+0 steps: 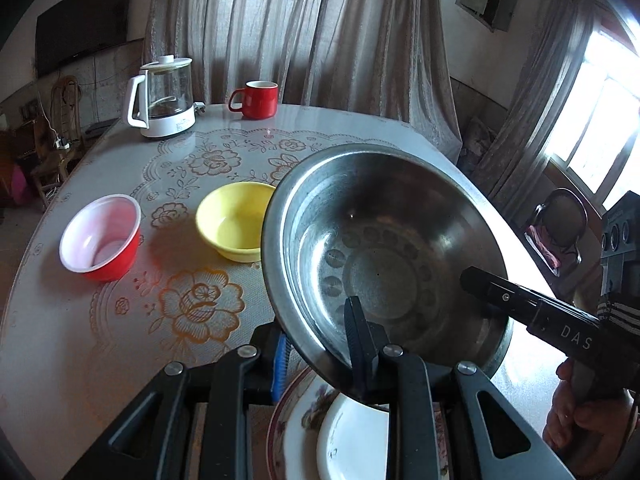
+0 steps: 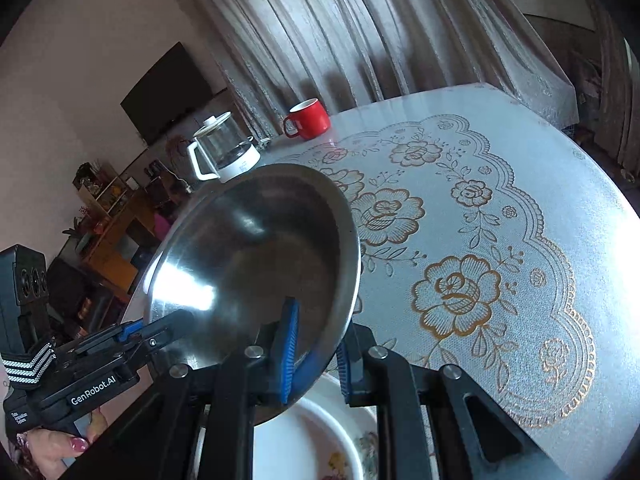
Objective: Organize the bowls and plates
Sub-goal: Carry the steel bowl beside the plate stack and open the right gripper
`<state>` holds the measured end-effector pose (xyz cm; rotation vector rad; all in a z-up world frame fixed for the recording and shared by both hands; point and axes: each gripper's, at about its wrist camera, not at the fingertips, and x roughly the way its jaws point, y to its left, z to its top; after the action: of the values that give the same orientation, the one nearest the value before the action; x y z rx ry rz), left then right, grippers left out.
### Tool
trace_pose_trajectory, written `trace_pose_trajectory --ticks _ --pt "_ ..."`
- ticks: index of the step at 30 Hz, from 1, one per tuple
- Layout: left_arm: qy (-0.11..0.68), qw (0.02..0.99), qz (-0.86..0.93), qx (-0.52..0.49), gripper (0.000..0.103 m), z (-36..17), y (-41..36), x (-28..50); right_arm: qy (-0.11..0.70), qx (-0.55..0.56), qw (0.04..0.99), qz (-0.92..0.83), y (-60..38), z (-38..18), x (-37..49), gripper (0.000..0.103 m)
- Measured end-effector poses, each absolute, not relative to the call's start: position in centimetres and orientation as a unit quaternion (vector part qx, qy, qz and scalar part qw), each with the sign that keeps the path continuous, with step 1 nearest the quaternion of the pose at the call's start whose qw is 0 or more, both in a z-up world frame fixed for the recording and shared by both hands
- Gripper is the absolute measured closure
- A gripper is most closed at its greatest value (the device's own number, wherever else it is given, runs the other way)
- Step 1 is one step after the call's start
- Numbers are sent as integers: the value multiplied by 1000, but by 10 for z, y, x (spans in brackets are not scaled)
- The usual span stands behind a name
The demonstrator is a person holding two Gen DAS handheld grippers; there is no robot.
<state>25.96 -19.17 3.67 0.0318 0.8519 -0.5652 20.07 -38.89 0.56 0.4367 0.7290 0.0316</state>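
A steel bowl point(image 1: 384, 248) hangs tilted above the table, held from both sides. My left gripper point(image 1: 316, 348) is shut on its near rim. My right gripper point(image 2: 316, 352) is shut on its rim too; its finger point(image 1: 504, 296) reaches the bowl from the right in the left wrist view. The bowl also shows in the right wrist view point(image 2: 256, 264). Under it lie a white plate point(image 1: 352, 440) stacked on a flowered plate point(image 1: 292, 404); the white plate shows in the right wrist view point(image 2: 304, 444). A yellow bowl point(image 1: 232, 224) and a red bowl with a white inside point(image 1: 100, 236) stand on the table to the left.
A glass kettle on a white base point(image 1: 164, 96) and a red mug point(image 1: 256, 98) stand at the table's far edge. A flowered lace mat point(image 2: 460, 240) covers the round table. Curtains hang behind; a chair point(image 1: 560, 224) stands off to the right.
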Motion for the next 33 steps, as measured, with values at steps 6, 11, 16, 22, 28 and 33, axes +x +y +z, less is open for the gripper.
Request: trace_pose_trajectory --ticks 6,11,16,22,28,33 --pt "390 883 -262 5 77 43 -151 229 343 211 915 35 -354 14 176 87" --pt "388 888 -248 -5 77 40 -117 205 345 209 913 53 -325 13 158 87" --pt "389 891 -233 -7 76 33 -92 184 351 206 911 71 -299 7 145 86" --pt "403 891 -209 -26 76 14 -59 165 359 206 906 83 -268 -7 134 86" --pt "413 891 -186 -35 76 -2 -33 154 378 210 896 102 -243 -26 128 86" --pt "413 893 -176 -40 76 -13 -14 149 393 207 889 113 -224 -40 127 85"
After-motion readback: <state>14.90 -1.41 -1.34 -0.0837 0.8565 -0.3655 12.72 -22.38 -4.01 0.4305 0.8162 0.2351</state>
